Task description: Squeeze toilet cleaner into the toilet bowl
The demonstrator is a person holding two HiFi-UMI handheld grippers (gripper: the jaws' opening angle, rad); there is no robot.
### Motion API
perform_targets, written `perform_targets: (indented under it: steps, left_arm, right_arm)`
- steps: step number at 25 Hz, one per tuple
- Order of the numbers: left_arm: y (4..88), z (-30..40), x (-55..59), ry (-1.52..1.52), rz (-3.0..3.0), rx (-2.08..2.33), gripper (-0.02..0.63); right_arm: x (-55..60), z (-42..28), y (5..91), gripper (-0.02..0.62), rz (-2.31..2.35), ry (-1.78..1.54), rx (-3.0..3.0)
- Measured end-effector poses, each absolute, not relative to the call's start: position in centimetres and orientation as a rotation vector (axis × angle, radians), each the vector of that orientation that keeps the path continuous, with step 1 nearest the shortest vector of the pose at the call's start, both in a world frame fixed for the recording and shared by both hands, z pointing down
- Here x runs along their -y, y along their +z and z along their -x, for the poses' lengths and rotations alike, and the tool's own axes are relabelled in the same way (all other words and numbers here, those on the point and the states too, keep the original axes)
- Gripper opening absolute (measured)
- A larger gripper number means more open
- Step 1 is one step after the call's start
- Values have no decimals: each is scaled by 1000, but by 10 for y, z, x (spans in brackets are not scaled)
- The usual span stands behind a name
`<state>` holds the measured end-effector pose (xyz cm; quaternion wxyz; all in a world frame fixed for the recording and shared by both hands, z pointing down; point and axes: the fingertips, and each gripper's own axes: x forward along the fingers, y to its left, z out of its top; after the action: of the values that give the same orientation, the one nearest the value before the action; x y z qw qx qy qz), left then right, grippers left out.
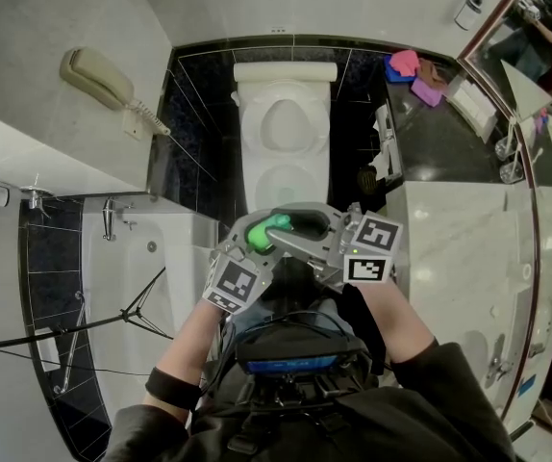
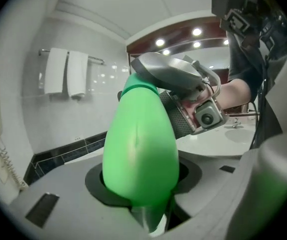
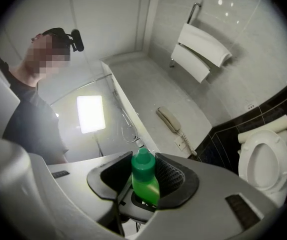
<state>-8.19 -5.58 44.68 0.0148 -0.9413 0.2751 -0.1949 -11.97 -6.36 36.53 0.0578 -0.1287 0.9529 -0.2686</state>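
A beige wall telephone (image 1: 98, 77) is hanging on the pale wall, its coiled cord dangling below it. A chrome tap (image 1: 110, 218) is standing at the rim of the white bathtub (image 1: 161, 287). Two white towels (image 2: 66, 74) are hanging folded over a rail. Pink (image 1: 404, 63) and purple (image 1: 427, 92) folded items are lying on a dark ledge beside the marble vanity desk (image 1: 449, 248). A bright light panel (image 3: 91, 113) is glowing.

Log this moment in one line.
left tool: shut on green bottle | right tool: shut on cap | toilet: ahead, beyond bottle
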Motion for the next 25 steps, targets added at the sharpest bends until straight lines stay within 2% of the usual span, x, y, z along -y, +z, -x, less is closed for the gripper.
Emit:
perform_targets:
  steps: [11, 20, 25]
  left_arm:
    - [492, 100, 76, -704, 2632, -1315, 192]
    - [504, 100, 74, -743, 2617, -1343, 192]
    - [514, 103, 69, -765, 2649, -1317, 192]
  right_arm:
    - [71, 118, 408, 161, 645, -1202, -2872]
    - [69, 118, 422, 169, 743, -1292, -2836]
    - [68, 121, 420, 240, 746, -1250, -2853]
